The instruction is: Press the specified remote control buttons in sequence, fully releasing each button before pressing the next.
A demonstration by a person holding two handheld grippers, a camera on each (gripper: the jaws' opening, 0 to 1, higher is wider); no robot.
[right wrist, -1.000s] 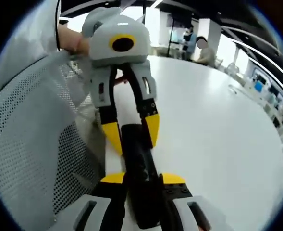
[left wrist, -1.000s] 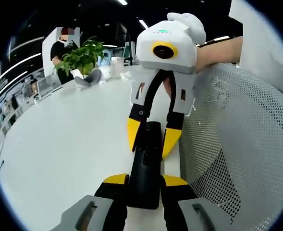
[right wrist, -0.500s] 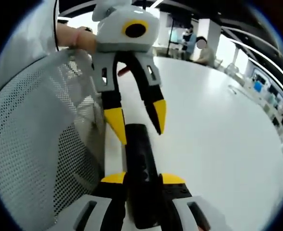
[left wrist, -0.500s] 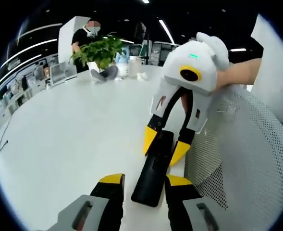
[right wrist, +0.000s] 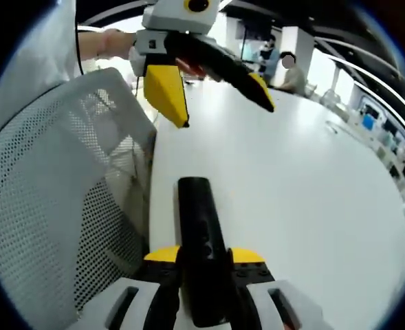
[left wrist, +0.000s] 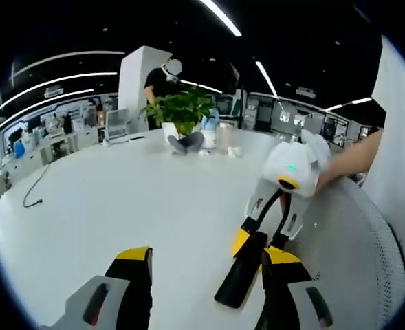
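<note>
- The right gripper (right wrist: pixel 204 256) has its two yellow-tipped jaws pressed against the two sides of the black remote control (right wrist: pixel 201 247), so it is pinching the remote near its closer end.
- In the right gripper view the remote lies flat on the white table (right wrist: pixel 312 179) and reaches forward from between the jaws; its far rounded end is free.
- The left gripper (left wrist: pixel 205 262) has its jaws spread wide, and nothing is between them but bare table (left wrist: pixel 119 206).
- In the left gripper view the remote (left wrist: pixel 241 269) is just beside the inner side of the right-hand jaw, a little ahead of its tip; if they touch, I cannot tell.
- In the same view the right gripper (left wrist: pixel 258 240) comes from the right side and clamps the far end of the remote.
- In the right gripper view the left gripper (right wrist: pixel 219 89) is lifted above the table, beyond the far end of the remote and apart from it, with jaws wide apart.
- A grey mesh chair back (right wrist: pixel 58 206) stands beside the right gripper, at the table edge.
- Far ahead of the left gripper a green potted plant (left wrist: pixel 181 113) stands on the table.
</note>
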